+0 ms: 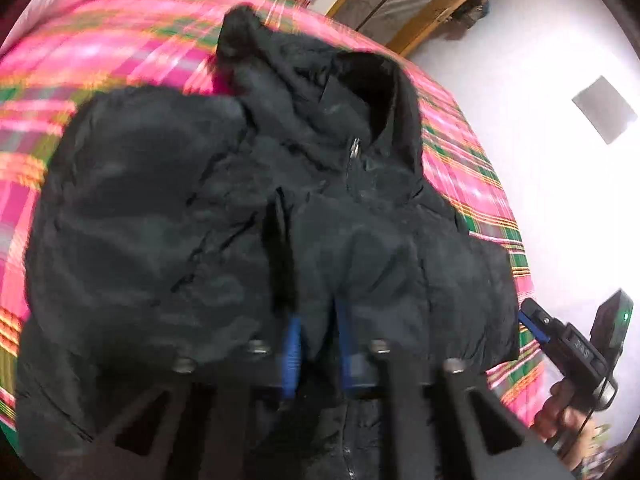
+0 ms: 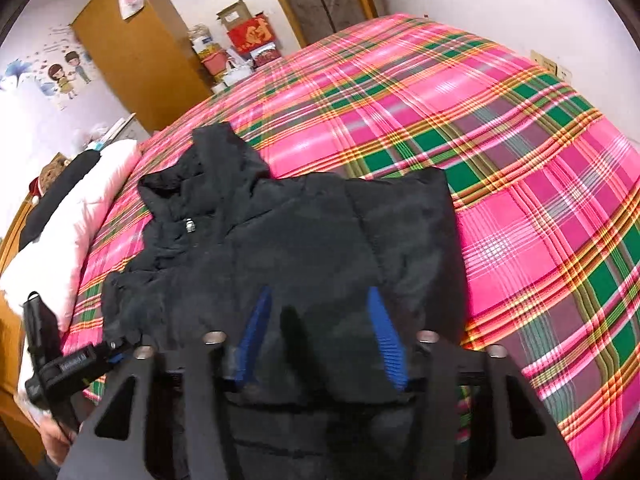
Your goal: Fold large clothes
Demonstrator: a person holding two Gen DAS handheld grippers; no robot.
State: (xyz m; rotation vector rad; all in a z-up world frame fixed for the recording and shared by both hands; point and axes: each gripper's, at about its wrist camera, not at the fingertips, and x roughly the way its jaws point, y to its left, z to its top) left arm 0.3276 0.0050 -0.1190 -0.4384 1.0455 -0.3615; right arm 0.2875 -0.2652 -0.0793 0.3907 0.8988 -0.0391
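Observation:
A black hooded puffer jacket lies on a pink plaid bed, zipper up, hood toward the far side. My left gripper has its blue pads close together, pinching a fold of the jacket. In the right wrist view the jacket lies partly folded on the bed. My right gripper sits over the jacket's lower part with its blue fingers spread apart, black fabric between them. The right gripper also shows at the left wrist view's right edge, and the left gripper shows at the lower left.
A white pillow lies at the bed's left end. A wooden wardrobe and boxes stand behind the bed. A wooden-framed panel leans against the white wall. The bed's right side is bare.

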